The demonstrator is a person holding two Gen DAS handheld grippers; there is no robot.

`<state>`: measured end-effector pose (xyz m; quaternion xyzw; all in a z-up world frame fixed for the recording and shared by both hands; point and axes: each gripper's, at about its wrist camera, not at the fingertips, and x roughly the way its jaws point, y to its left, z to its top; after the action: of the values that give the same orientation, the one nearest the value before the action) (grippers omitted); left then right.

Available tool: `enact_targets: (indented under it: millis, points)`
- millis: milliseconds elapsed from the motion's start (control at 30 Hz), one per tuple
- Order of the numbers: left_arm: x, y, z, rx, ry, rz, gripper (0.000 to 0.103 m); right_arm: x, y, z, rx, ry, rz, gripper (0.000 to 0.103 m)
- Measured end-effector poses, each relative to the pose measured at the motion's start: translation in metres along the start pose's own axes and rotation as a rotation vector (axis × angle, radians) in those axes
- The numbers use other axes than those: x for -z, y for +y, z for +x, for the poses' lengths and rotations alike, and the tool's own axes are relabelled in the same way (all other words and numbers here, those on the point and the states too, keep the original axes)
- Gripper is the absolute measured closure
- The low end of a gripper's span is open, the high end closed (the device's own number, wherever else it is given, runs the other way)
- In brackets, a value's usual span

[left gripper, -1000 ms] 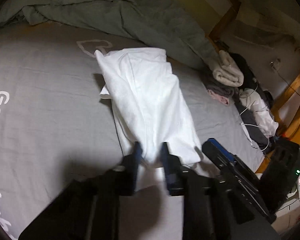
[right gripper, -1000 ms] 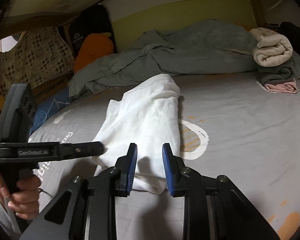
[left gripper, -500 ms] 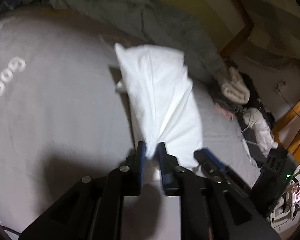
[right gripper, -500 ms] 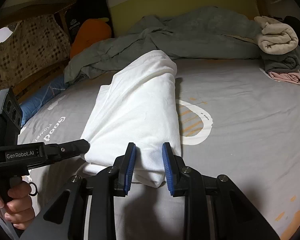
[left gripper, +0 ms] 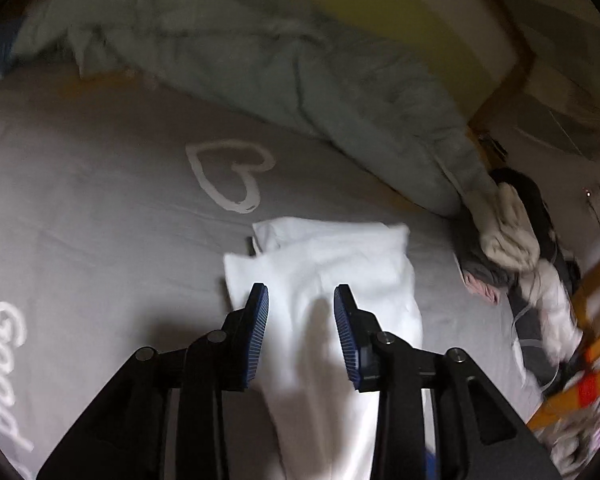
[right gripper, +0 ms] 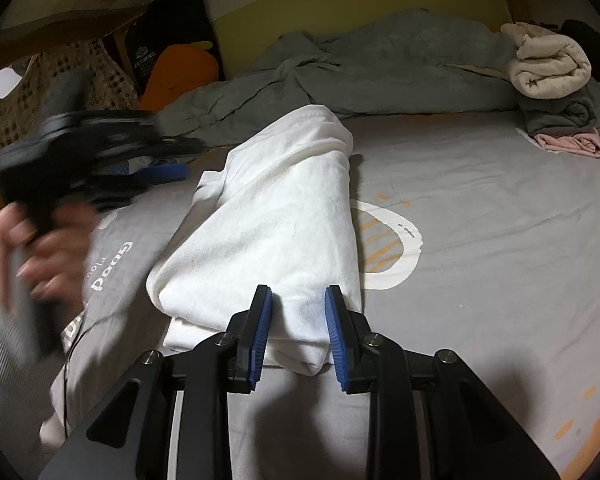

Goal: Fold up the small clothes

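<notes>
Left wrist view showed the left tool (left gripper: 301, 308) had let go and spread wide above the white garment (left gripper: 340, 280), folded on the bed (left gripper: 100, 240), while the right tool (right gripper: 298, 312) straddled its near edge, parted, suggesting this fold was done.

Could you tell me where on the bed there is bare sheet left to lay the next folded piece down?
Bare grey sheet lies right of the white garment, out to the folded pile in the far corner. Another bare stretch lies left of the garment, around the heart print. The far edge is crowded by the rumpled duvet; the left gripper hovers at the garment's left.
</notes>
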<state>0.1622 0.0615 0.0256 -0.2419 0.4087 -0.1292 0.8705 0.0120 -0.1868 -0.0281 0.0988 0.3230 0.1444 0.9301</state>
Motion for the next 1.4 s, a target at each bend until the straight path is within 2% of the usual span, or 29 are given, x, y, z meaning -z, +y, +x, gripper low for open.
enact_targets:
  millis: [67,233,267,333,400,600,767,867,967,1033,1067,1133,1200,1267,1300,1367,1400]
  points:
    - [-0.005,0.005,0.013,0.032,0.031,-0.046,0.074,0.0,0.0,0.0,-0.001,-0.002,-0.001,0.076]
    - [-0.006,0.0,0.023,0.103,0.043,-0.042,0.074,0.002,0.005,0.001,0.018,-0.018,-0.028,0.073]
    - [-0.006,-0.002,0.023,0.083,0.042,-0.031,0.074,0.003,0.006,0.001,0.021,-0.022,-0.034,0.073]
    - [-0.009,-0.005,0.027,0.039,0.039,-0.013,0.091,0.003,0.006,0.0,0.024,-0.027,-0.037,0.073]
    - [-0.011,-0.006,0.027,0.036,0.023,-0.006,0.097,0.004,0.006,0.0,0.019,-0.029,-0.03,0.073]
    - [-0.018,-0.012,0.008,0.025,-0.093,0.014,0.097,0.004,0.005,-0.001,0.016,-0.026,-0.026,0.073]
    - [-0.026,-0.003,0.02,-0.063,-0.056,-0.009,0.097,0.004,0.007,0.0,0.024,-0.022,-0.038,0.073]
    - [-0.018,-0.004,0.032,-0.134,-0.049,0.057,0.097,0.004,0.007,0.001,0.02,-0.021,-0.039,0.073]
    - [-0.006,-0.011,0.029,-0.15,-0.072,0.122,0.093,0.004,0.005,0.001,0.018,-0.019,-0.042,0.072]
    - [-0.004,-0.023,0.017,-0.179,-0.117,0.185,0.072,0.004,0.003,0.001,0.011,-0.022,-0.03,0.071]
    - [-0.006,-0.033,0.009,-0.171,-0.143,0.233,0.058,0.004,0.001,0.001,0.006,-0.023,-0.023,0.071]
    - [-0.013,-0.052,-0.002,-0.126,-0.162,0.322,0.055,0.004,0.0,0.002,0.004,-0.023,-0.021,0.071]
    - [-0.028,-0.07,0.002,-0.131,-0.096,0.357,0.043,0.004,0.002,0.002,0.008,-0.024,-0.025,0.07]
    - [-0.045,-0.074,0.02,-0.117,0.028,0.315,0.041,0.004,0.002,0.002,0.01,-0.025,-0.027,0.07]
    - [-0.054,-0.072,0.032,-0.083,0.087,0.267,0.041,0.005,0.003,0.002,0.009,-0.025,-0.027,0.07]
    - [-0.065,-0.068,0.052,-0.036,0.179,0.214,0.041,0.004,0.002,0.003,0.005,-0.023,-0.022,0.07]
    - [-0.067,-0.067,0.061,-0.035,0.212,0.207,0.043,0.004,0.002,0.003,0.004,-0.022,-0.022,0.07]
